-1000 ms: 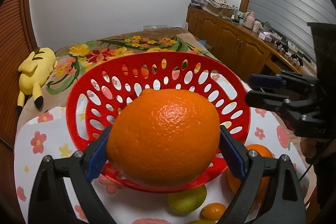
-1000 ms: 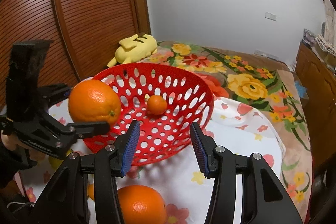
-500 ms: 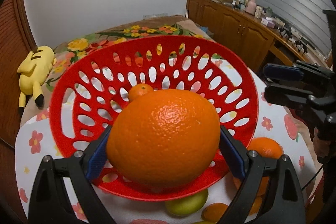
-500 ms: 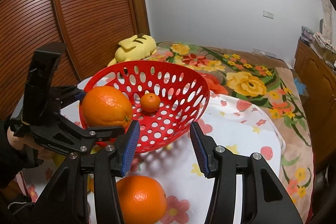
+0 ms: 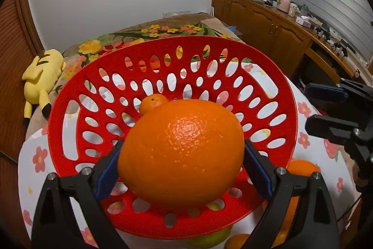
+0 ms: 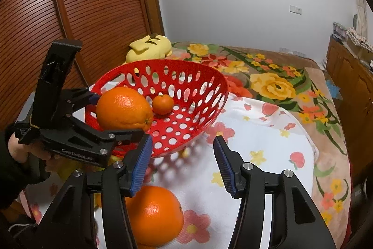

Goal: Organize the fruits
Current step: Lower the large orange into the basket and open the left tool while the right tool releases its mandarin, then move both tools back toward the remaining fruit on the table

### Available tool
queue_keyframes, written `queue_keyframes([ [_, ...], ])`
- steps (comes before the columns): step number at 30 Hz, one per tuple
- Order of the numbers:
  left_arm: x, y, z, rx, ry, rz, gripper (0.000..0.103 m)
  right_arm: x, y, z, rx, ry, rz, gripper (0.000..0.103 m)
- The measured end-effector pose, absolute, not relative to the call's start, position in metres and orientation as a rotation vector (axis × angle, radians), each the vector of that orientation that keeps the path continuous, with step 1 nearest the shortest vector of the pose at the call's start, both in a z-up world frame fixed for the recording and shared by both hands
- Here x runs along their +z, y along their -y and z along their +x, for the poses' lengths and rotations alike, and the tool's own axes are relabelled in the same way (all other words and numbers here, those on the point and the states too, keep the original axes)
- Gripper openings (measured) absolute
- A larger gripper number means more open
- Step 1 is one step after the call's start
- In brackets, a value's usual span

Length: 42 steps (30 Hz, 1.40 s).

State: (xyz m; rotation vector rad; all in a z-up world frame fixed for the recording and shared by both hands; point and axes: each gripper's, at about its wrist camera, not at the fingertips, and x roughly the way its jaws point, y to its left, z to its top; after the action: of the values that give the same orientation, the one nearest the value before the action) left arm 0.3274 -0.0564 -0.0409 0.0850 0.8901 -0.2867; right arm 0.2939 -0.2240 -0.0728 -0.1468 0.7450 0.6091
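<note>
Left gripper point(image 5: 181, 167) clamps large round orange point(image 5: 180, 152) over red perforated plastic basket point(image 5: 277, 88), small mandarin point(image 5: 152, 102) at 11 o'clock, for dropping in; right gripper point(image 6: 181, 163) opening, empty.

The red basket point(image 6: 186, 123) is tilted, its mouth open toward the left claw point(image 5: 181, 167), with only a small mandarin point(image 6: 163, 104) sitting inside; the rest of the bowl is bare. On the table point(image 6: 263, 144), cloth beyond the right claw point(image 6: 181, 165) lies open, while a loose orange point(image 6: 153, 216) sits just beneath its left finger.
</note>
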Motion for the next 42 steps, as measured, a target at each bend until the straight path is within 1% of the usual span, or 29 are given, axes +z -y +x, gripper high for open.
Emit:
queue_keyframes([
  [12, -0.043, 0.055, 0.332, -0.260, -0.904, 0.082, 0.094, -0.071, 0.230, 0.288, 0.611, -0.742, -0.137, 0.056],
  [15, -0.022, 0.056, 0.325, -0.244, -0.814, 0.097, 0.096, -0.072, 0.233, 0.286, 0.611, -0.741, -0.133, 0.056],
  [16, -0.015, 0.056, 0.323, -0.241, -0.789, 0.102, 0.099, -0.073, 0.233, 0.285, 0.610, -0.741, -0.130, 0.056],
  [20, 0.004, 0.055, 0.314, -0.255, -0.753, 0.084, 0.099, -0.074, 0.237, 0.282, 0.607, -0.739, -0.119, 0.056],
  [27, 0.015, 0.051, 0.276, -0.280, -0.711, 0.074, 0.099, -0.071, 0.236, 0.265, 0.606, -0.726, -0.096, 0.056],
  [34, 0.020, 0.032, 0.226, -0.322, -0.686, 0.020, 0.099, -0.073, 0.229, 0.237, 0.597, -0.704, -0.065, 0.056],
  [42, 0.008, 0.007, 0.178, -0.309, -0.667, 0.018, 0.099, -0.081, 0.216, 0.194, 0.580, -0.686, -0.041, 0.056],
])
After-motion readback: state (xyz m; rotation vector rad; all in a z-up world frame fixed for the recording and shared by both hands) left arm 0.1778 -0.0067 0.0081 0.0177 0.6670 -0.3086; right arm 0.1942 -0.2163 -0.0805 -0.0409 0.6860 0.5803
